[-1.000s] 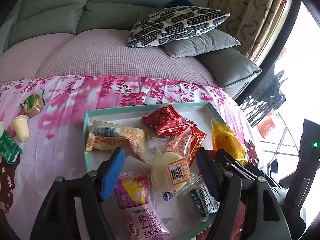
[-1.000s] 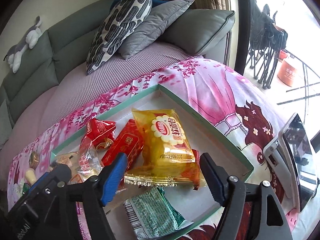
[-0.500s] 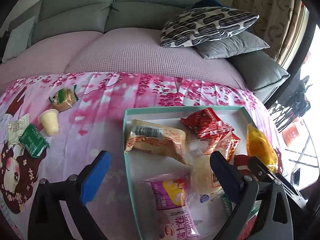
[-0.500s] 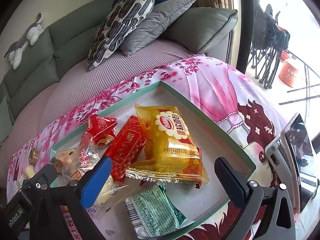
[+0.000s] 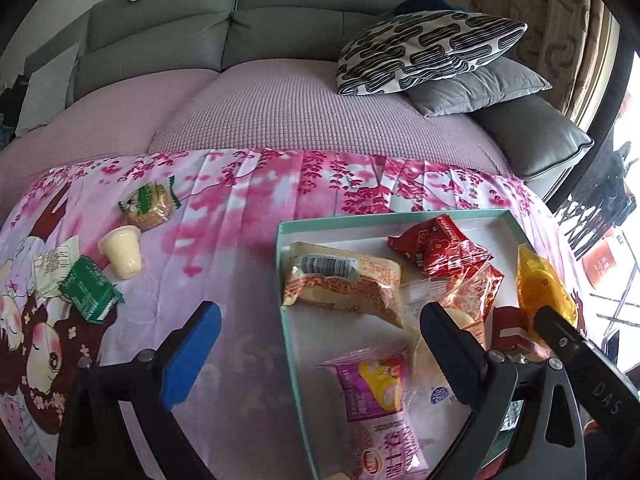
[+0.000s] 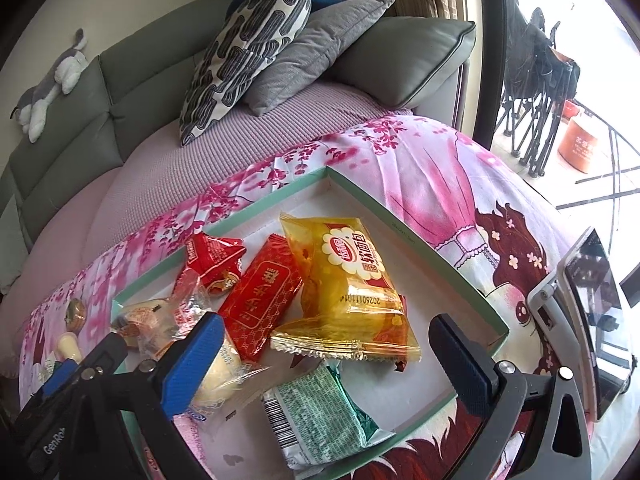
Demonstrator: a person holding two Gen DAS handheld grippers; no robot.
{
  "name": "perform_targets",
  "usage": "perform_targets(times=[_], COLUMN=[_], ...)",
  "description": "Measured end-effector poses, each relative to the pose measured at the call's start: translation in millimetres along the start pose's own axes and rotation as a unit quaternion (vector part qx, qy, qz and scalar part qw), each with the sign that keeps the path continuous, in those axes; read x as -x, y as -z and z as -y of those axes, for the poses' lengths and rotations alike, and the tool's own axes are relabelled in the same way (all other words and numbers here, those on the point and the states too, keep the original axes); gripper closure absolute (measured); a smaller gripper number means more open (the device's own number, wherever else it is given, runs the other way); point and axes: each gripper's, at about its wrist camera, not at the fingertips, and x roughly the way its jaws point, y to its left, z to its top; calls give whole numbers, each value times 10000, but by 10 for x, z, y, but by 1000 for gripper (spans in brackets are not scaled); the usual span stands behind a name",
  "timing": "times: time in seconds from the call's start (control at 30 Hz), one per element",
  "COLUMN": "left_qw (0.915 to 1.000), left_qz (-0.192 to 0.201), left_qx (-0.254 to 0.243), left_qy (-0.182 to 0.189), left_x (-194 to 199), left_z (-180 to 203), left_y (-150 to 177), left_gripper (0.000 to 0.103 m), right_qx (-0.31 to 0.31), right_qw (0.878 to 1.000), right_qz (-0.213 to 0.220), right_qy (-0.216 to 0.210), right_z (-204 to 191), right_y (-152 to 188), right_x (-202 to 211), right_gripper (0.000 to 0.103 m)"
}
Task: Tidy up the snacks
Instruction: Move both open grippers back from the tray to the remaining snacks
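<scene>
Snacks lie mostly in the teal box (image 5: 286,320), with four loose on the pink cloth (image 5: 248,216). My left gripper (image 5: 320,354) hangs with its jaws wide apart and nothing between the pads, straddling the box's left wall; my right gripper (image 6: 326,358) also gapes wide with nothing gripped, above the box's near end. Just beyond my right pads sit the yellow bag (image 6: 344,280) at 12 o'clock, the red bar (image 6: 260,298) at 11 and the green-white packet (image 6: 316,412) right below. Ahead of my left pads, the pink packet (image 5: 376,404) lies at 5 o'clock and the bread pack (image 5: 340,280) at 1, with the red pouch (image 5: 436,246) farther at 1. Out on the cloth, at 10 o'clock from my left gripper, are the green packet (image 5: 88,294), jelly cup (image 5: 122,252) and cookie (image 5: 148,204), well apart from the box. Beyond, the sofa (image 5: 280,96) carries a patterned pillow (image 5: 424,56).
</scene>
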Motion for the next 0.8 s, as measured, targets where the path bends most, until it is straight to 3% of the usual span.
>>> perform_targets(times=[0.23, 0.47, 0.8], left_qw=[9995, 9990, 9943], left_qz=[37, -38, -125], left_qx=[-39, 20, 599], left_qy=[-314, -455, -878], left_x=[119, 158, 220], left_z=[-150, -282, -800], left_y=[4, 42, 87], left_gripper=[3, 3, 3], right_qx=[339, 511, 895], right_qw=[9994, 9986, 9948], right_qz=[-37, 34, -83], right_qy=[83, -118, -490], right_z=[-177, -375, -784], right_y=[0, 36, 171], right_x=[165, 259, 286], right_gripper=[0, 0, 0])
